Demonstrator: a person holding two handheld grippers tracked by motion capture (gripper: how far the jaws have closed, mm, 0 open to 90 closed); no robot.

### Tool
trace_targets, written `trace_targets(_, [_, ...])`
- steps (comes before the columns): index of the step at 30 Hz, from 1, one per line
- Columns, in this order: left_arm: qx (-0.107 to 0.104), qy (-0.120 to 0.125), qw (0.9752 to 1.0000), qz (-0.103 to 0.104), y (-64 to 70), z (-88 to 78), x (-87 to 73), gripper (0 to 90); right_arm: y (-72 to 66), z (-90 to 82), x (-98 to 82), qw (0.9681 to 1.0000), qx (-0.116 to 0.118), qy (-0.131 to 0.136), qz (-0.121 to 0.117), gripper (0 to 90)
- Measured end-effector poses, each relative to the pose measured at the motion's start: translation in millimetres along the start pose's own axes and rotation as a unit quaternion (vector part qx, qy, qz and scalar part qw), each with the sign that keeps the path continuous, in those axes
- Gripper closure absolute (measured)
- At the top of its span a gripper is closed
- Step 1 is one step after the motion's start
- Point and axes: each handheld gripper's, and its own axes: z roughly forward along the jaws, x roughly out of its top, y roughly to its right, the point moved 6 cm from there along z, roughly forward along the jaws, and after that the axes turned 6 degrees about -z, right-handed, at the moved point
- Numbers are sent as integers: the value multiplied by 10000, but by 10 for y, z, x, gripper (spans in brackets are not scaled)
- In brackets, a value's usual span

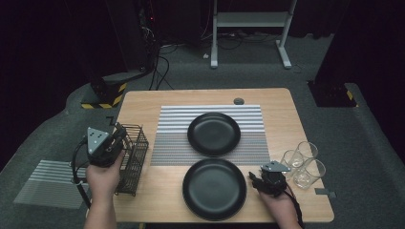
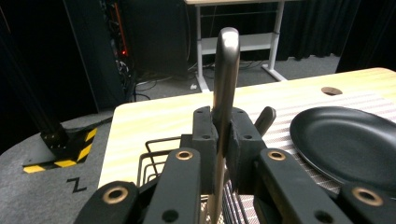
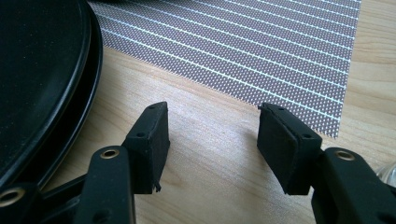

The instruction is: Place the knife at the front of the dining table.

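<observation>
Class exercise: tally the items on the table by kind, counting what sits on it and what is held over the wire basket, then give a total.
Black plates: 2
Clear glasses: 3
Striped placemat: 1
Wire basket: 1
Metal utensil handles at the basket: 2, one clamped in the left gripper, a second beside it
Total: 9

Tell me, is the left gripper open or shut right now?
Shut. The left gripper has its jaws clamped on a metal utensil handle, standing upright between the pads above the wire basket.
</observation>
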Motion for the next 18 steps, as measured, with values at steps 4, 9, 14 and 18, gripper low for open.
trace_targets(4, [-22,70,9998,-192,-6,-33,13,826,0,-1,0,10000,-1,1,-5,432])
trace_targets(9, [4,207,9996,-187,16,-83,44,827,-1,0,0,10000,-3,0,-4,432])
trace_targets(14, [29,253,9997,-6,10,-119,70,827,-1,-1,0,10000,-3,0,-5,432])
trace_targets(18, [36,362,9993,-121,14,-154,104,828,-1,-1,0,10000,-6,2,-11,432])
